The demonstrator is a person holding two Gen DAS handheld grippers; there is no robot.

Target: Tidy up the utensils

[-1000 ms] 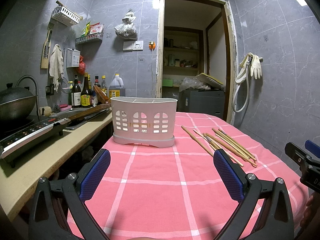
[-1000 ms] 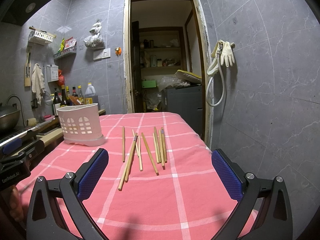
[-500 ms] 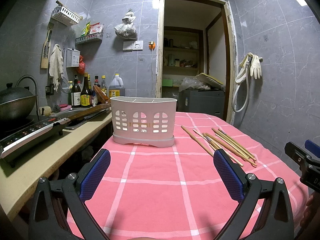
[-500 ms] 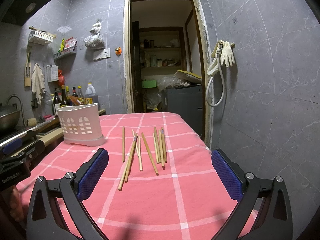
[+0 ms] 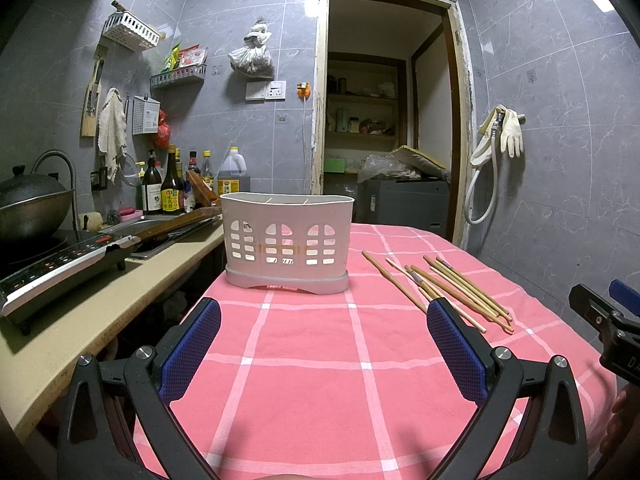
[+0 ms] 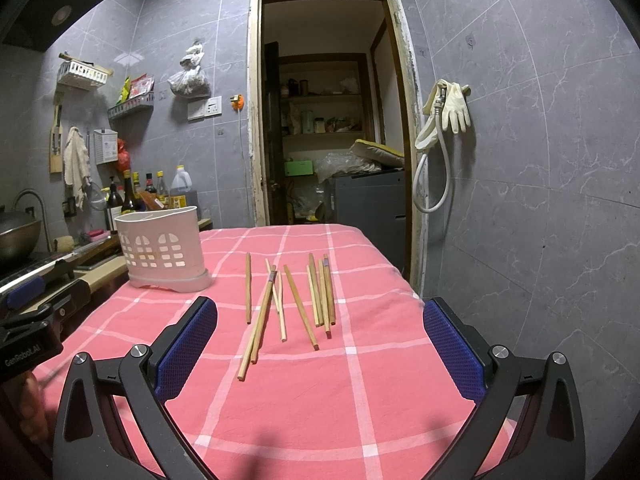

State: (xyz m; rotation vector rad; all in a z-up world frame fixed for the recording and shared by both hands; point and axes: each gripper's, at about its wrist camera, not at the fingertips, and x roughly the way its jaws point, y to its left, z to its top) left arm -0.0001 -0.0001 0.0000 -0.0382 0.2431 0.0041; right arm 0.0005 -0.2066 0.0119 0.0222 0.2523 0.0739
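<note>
Chopsticks (image 6: 288, 300) were lying loose in a scattered bunch on the pink checked tablecloth (image 6: 380, 380), right in front of my right gripper (image 6: 320, 346), with the white slotted utensil basket (image 5: 287, 236) standing upright off to their left, apart from them. My left gripper (image 5: 324, 346) pointed at that basket. Both had their fingers spread wide with nothing between them.

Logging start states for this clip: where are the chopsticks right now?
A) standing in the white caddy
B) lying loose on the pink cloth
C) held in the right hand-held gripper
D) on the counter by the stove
B: the chopsticks lie scattered on the pink cloth, right of the white caddy; both hand-held grippers are open and empty.
</note>
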